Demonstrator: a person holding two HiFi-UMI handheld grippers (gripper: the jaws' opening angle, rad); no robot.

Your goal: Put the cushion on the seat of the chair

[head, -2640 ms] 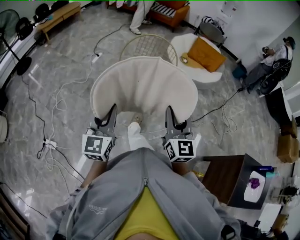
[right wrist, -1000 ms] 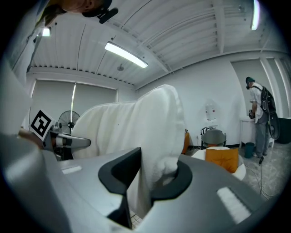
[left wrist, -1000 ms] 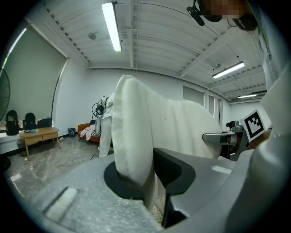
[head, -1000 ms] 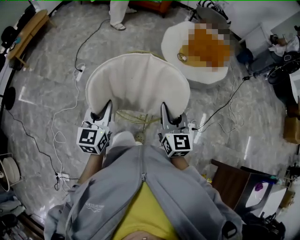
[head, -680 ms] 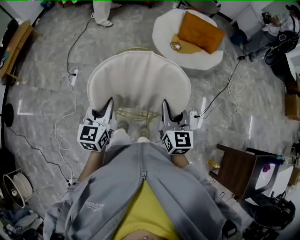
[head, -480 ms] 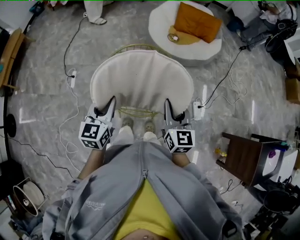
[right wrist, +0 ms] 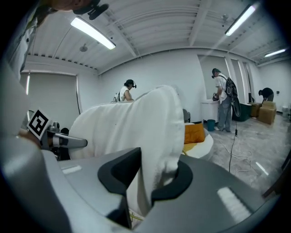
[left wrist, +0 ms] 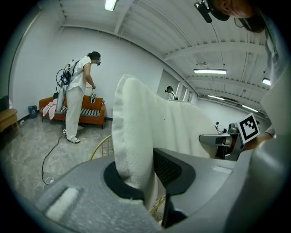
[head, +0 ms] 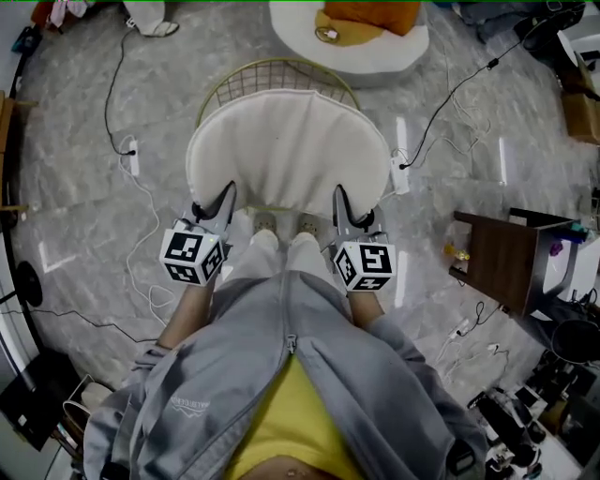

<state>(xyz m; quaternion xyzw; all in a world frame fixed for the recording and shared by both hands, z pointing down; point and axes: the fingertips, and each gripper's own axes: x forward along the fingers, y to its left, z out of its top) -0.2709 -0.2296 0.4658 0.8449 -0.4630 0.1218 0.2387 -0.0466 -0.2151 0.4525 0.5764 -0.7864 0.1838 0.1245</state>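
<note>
A thick white cushion (head: 287, 145) hangs between my two grippers over a gold wire chair (head: 277, 77), whose rim shows behind it. My left gripper (head: 223, 199) is shut on the cushion's near left edge, and my right gripper (head: 343, 201) is shut on its near right edge. In the left gripper view the fleecy cushion (left wrist: 136, 136) is pinched between the jaws of the left gripper (left wrist: 143, 175). The right gripper view shows the cushion (right wrist: 141, 132) squeezed by the right gripper (right wrist: 145, 179). Most of the chair's seat is hidden under the cushion.
A white round lounge seat (head: 352, 42) with an orange pillow (head: 370, 14) stands beyond the chair. Cables (head: 122, 141) trail over the marble floor on both sides. A dark wooden side table (head: 502, 262) is at the right. Other people (left wrist: 75, 98) stand farther off by an orange sofa.
Both grippers have come down with the cushion, which now lies lower over the wire chair. The chair's gold rim has come out beyond the cushion's far edge. The grips have not changed.
</note>
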